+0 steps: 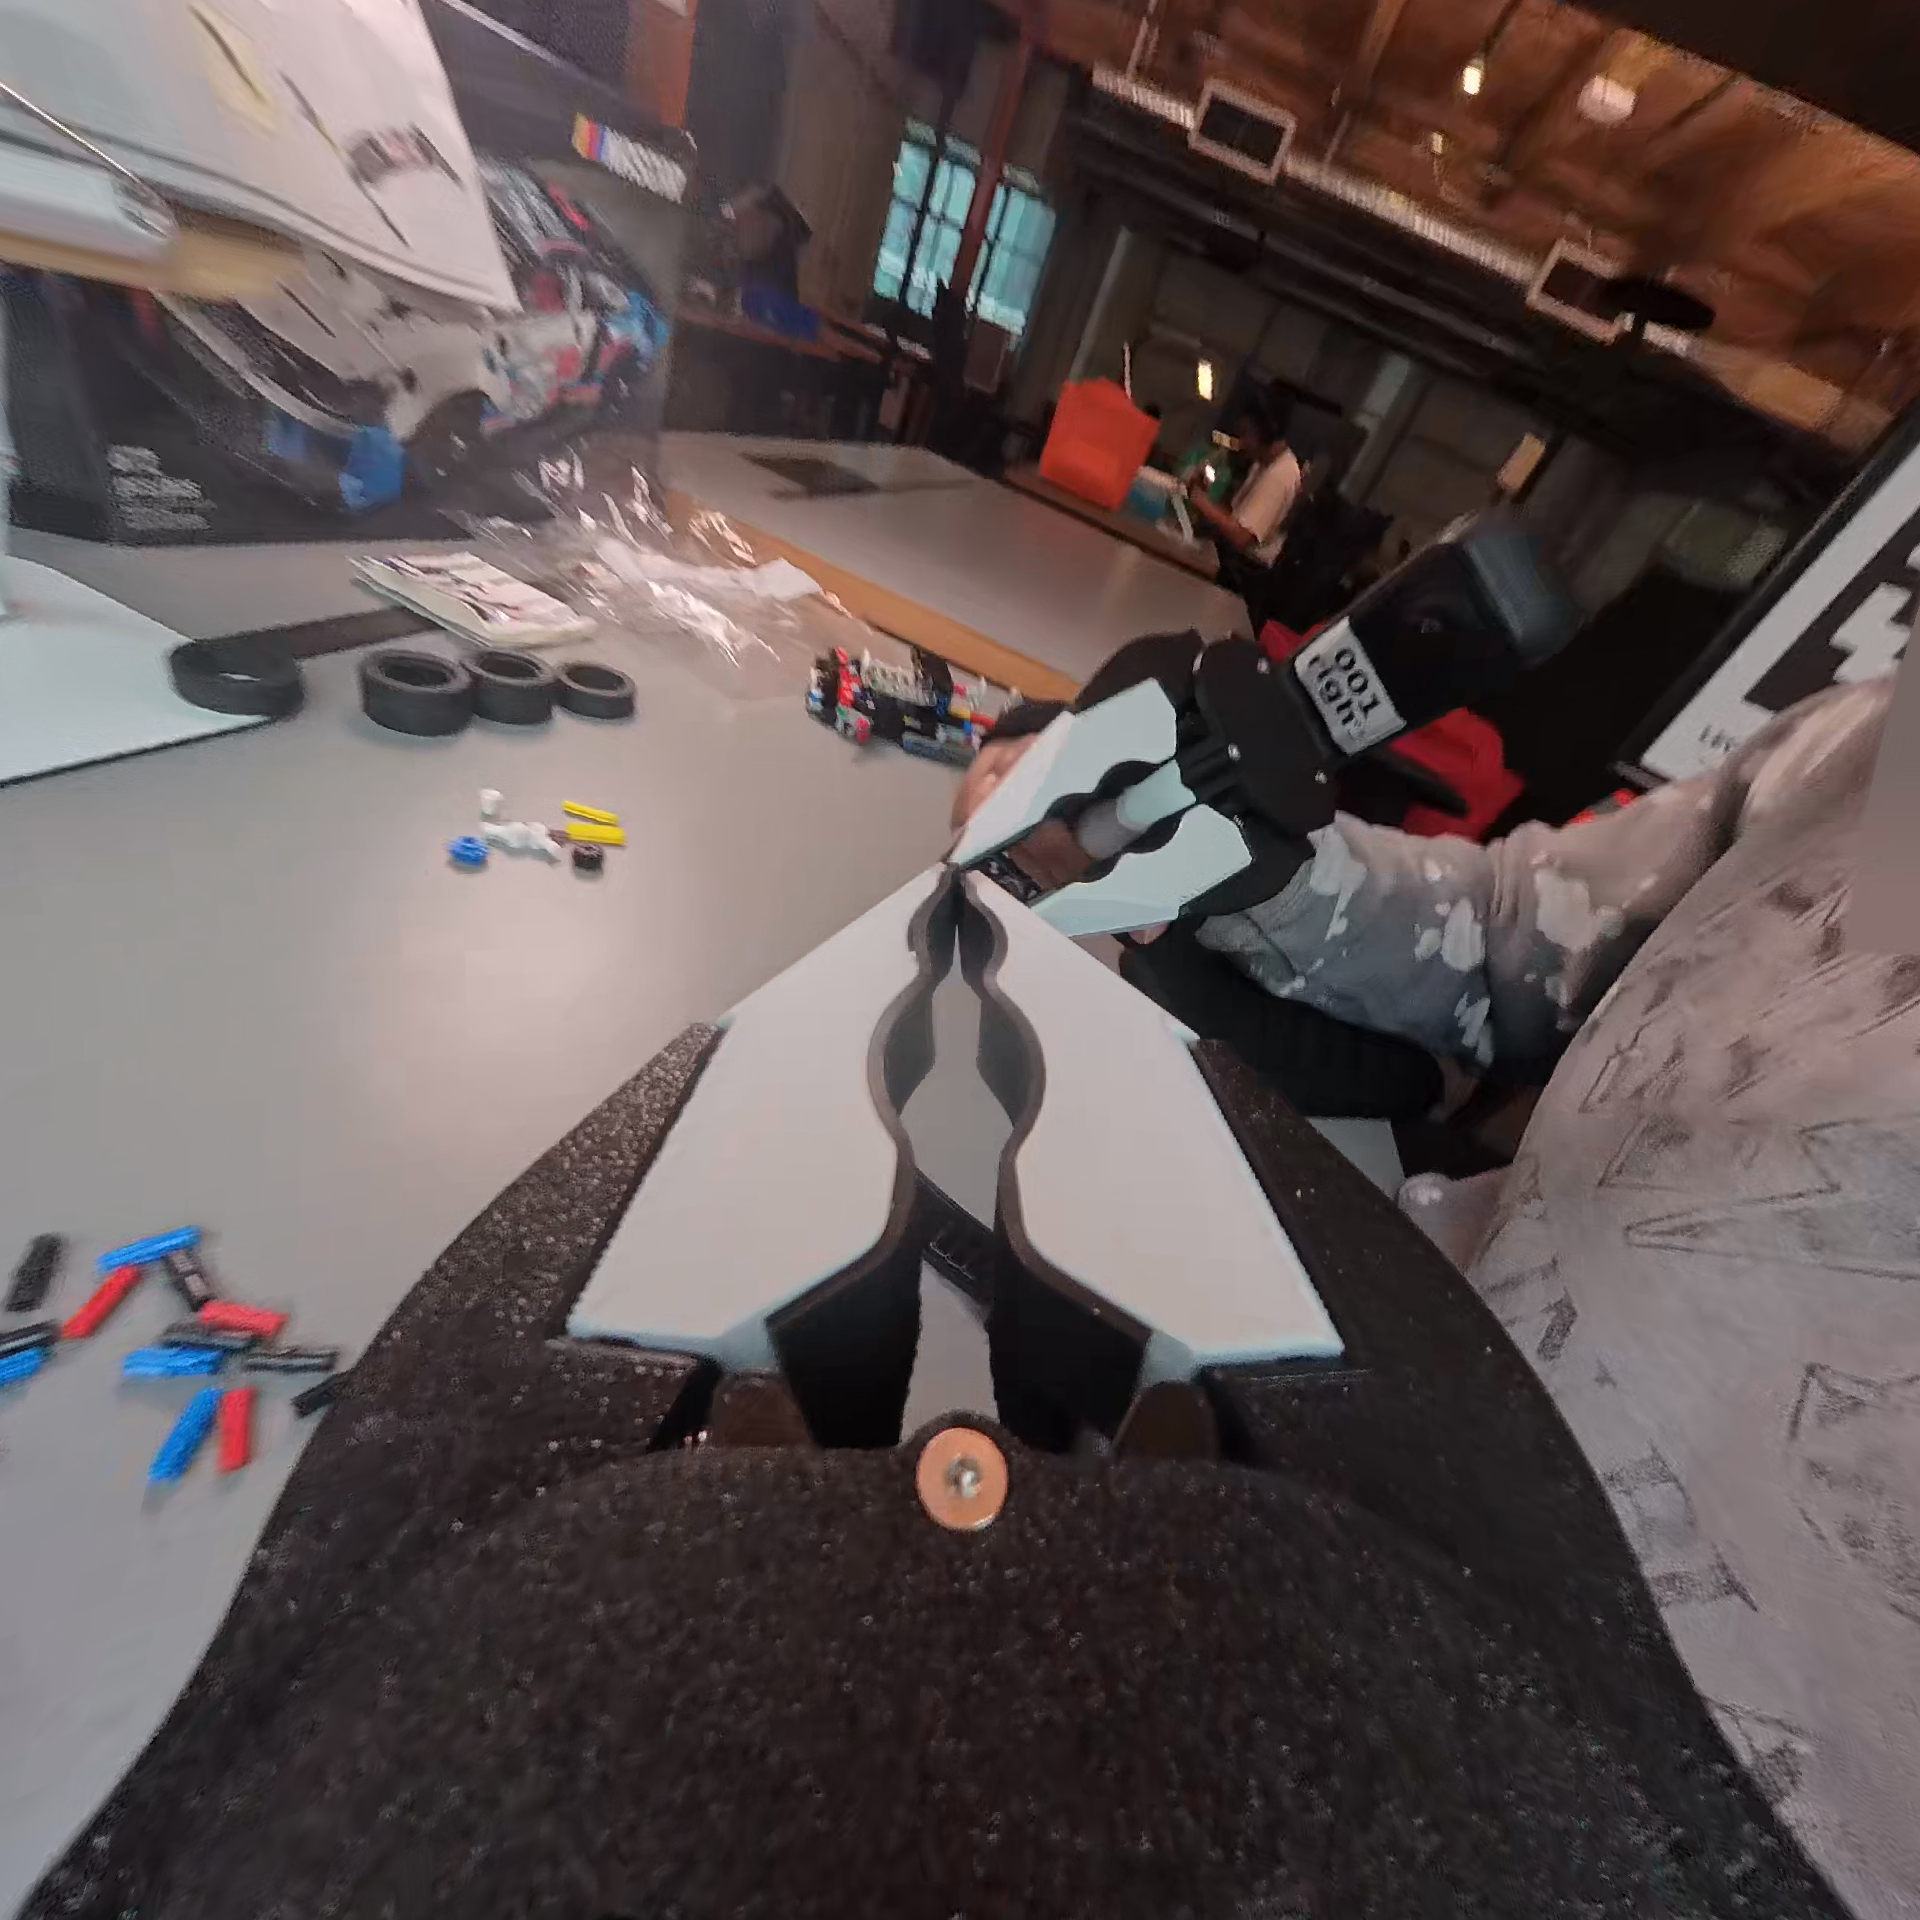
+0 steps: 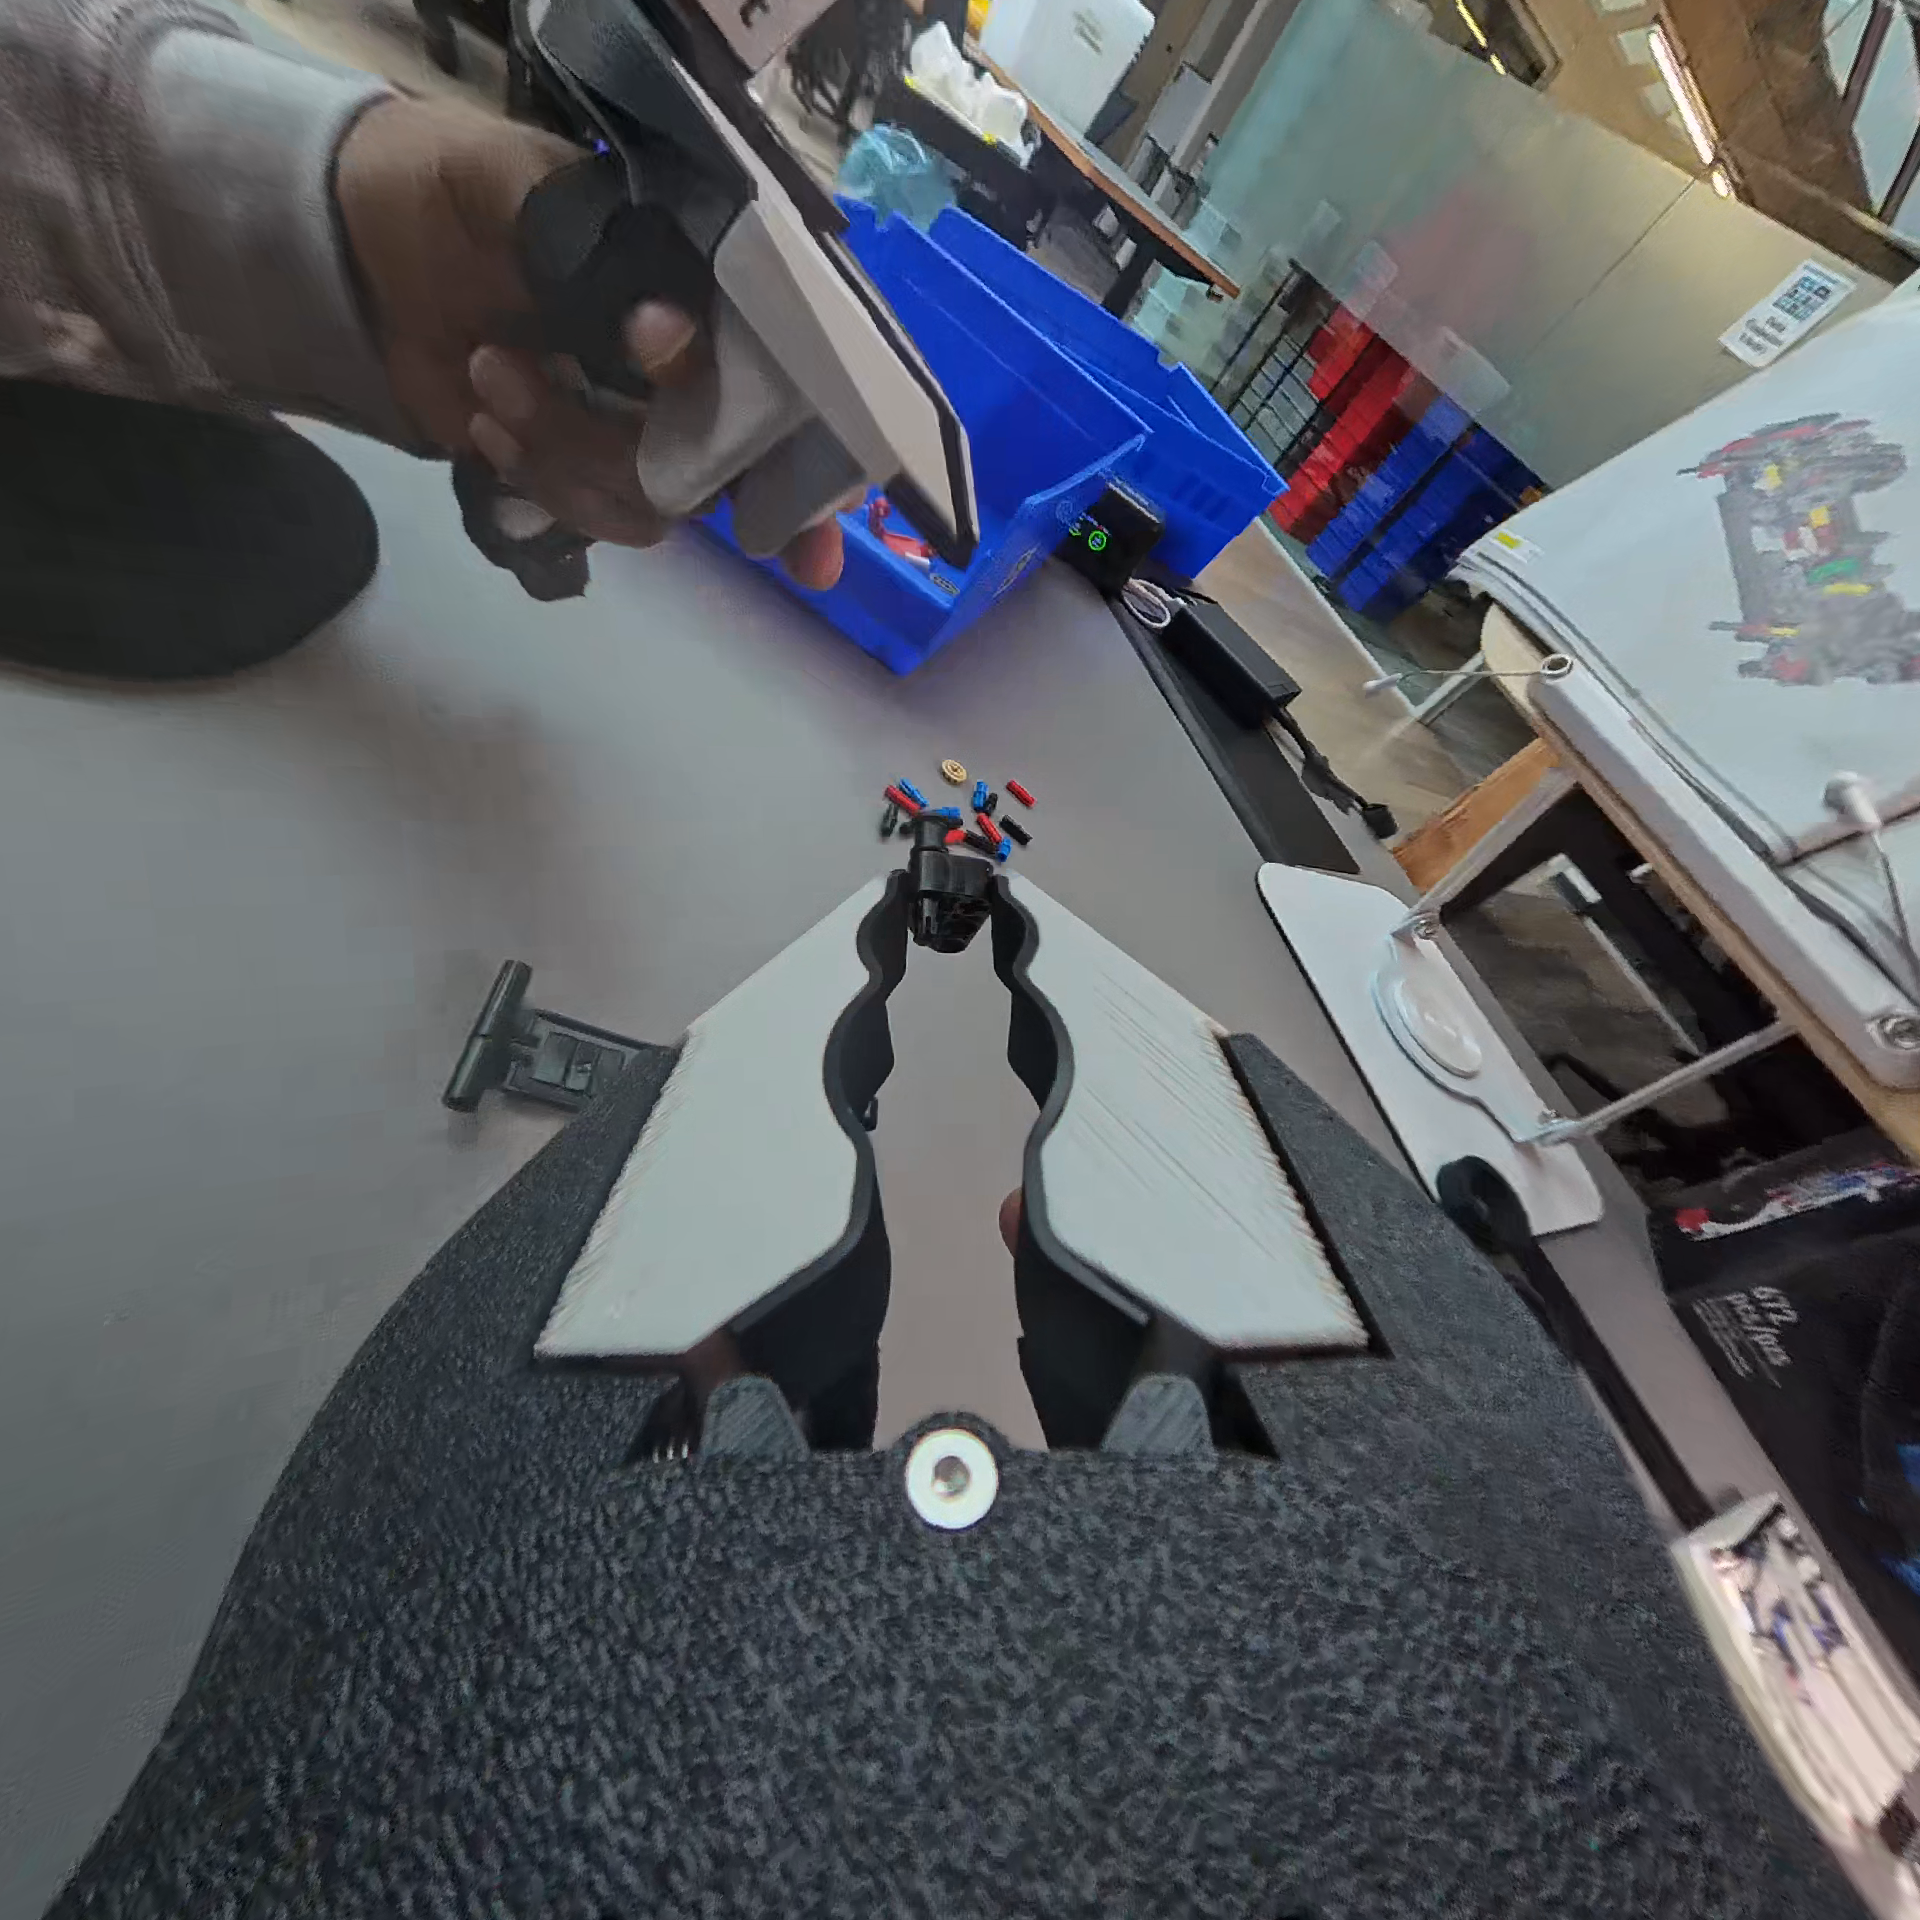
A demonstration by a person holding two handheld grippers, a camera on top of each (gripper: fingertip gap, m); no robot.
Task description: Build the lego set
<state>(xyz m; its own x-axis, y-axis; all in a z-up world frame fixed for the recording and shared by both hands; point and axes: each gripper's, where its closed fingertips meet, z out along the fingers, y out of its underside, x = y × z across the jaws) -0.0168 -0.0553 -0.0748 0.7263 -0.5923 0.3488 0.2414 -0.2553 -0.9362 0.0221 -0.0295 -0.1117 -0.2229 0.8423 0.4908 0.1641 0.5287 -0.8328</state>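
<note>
We hold a small black lego piece (image 2: pixel 948 902) pinched between the tips of our right gripper (image 2: pixel 945 899), raised above the grey table (image 2: pixel 312 935); the piece pokes out past the fingertips, a knobby black part with a short stub on top. Just beyond it on the table lies a loose scatter of little red, blue and black pins (image 2: pixel 961 810) with one tan round piece (image 2: pixel 954 770) at the far edge. To the left of the gripper a flat black lego part (image 2: pixel 530 1051) with a crossbar lies on the table by itself.

Our left gripper (image 1: pixel 954 891) has its fingertips drawn together with only a sliver between them (whether anything is caught there we cannot tell), and its tips sit right against the tips of the right gripper, seen farther off in the left wrist view. A hand (image 2: pixel 499 343) in a pale patterned sleeve grips its handle.

Farther out in the left wrist view we see four black tyres (image 1: pixel 436 686) in a row, a small cluster of white, yellow and blue bits (image 1: pixel 540 831), a partly built multicoloured assembly (image 1: pixel 899 707), crumpled clear plastic bags (image 1: pixel 665 582) and a folded booklet (image 1: pixel 473 597). Nearer the left edge lie red, blue and black beams (image 1: pixel 166 1330). The set's box (image 1: pixel 332 395), printed with a race car, stands at the back. In the right wrist view blue bins (image 2: pixel 1039 436) sit at the table's far end.
</note>
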